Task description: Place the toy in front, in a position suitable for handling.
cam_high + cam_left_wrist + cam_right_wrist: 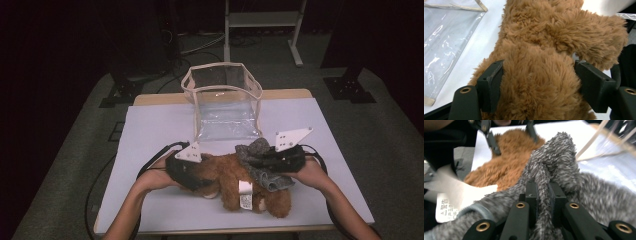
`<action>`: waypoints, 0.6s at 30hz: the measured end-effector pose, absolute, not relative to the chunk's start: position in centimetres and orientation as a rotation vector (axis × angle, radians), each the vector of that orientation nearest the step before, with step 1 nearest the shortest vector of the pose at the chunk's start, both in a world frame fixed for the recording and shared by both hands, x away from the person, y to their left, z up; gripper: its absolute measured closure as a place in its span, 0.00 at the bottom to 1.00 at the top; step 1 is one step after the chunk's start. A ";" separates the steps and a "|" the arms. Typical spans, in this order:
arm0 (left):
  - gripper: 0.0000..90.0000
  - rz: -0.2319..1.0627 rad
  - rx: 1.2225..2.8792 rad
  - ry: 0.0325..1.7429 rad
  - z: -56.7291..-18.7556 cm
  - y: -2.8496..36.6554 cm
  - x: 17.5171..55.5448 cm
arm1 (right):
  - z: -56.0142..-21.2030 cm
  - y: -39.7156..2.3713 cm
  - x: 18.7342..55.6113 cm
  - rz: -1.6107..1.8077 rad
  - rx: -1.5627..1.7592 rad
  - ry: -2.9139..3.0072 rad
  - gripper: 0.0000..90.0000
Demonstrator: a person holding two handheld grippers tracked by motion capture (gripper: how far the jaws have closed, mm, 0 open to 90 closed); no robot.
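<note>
A brown plush toy [235, 177] lies on the white table [150, 130] near its front edge. My left gripper [197, 172] comes at it from the left. In the left gripper view, both pads [490, 82] press into the brown fur [544, 37], which bulges between the jaws. My right gripper [255, 162] is at the toy's right side, shut on a fold of grey fuzzy cloth [270, 180]. In the right gripper view the grey cloth [556, 162] is pinched tight between the jaws of the right gripper [543, 195]. The brown toy [506, 162] lies beyond it.
A clear plastic bag [225, 105] with cream trim stands open-topped at the table's far middle, its flap lying toward the toy. A white printed tag [245, 192] hangs from the toy. Bare table surface lies left and right of the bag.
</note>
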State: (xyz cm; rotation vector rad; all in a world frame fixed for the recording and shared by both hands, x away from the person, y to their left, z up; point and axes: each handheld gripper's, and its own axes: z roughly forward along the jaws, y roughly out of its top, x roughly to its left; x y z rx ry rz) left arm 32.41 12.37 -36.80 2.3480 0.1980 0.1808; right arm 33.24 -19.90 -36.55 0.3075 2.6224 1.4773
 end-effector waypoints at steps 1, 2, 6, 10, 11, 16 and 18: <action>0.26 0.183 2.348 0.200 -36.7 12.3 32.4 | -37.1 -19.7 33.1 1.475 0.305 2.643 0.89; 0.25 0.182 2.351 0.200 -36.6 12.2 32.6 | -37.4 -19.6 33.0 1.482 0.307 2.645 0.89; 0.21 0.172 2.349 0.176 -36.1 11.2 33.2 | -37.8 -19.9 32.3 1.504 0.301 2.644 0.89; 0.17 0.147 2.404 0.150 -36.5 9.8 33.9 | -37.7 -19.7 31.9 1.479 0.270 2.655 0.89; 0.17 0.137 2.422 0.145 -36.8 9.3 34.1 | -37.6 -19.7 31.9 1.476 0.267 2.654 0.89; 0.14 0.107 2.482 0.116 -37.4 8.1 34.7 | -37.9 -19.9 32.1 1.502 0.286 2.655 0.89; 0.13 0.097 2.499 0.109 -37.6 7.8 34.9 | -37.9 -19.9 32.2 1.500 0.285 2.655 0.89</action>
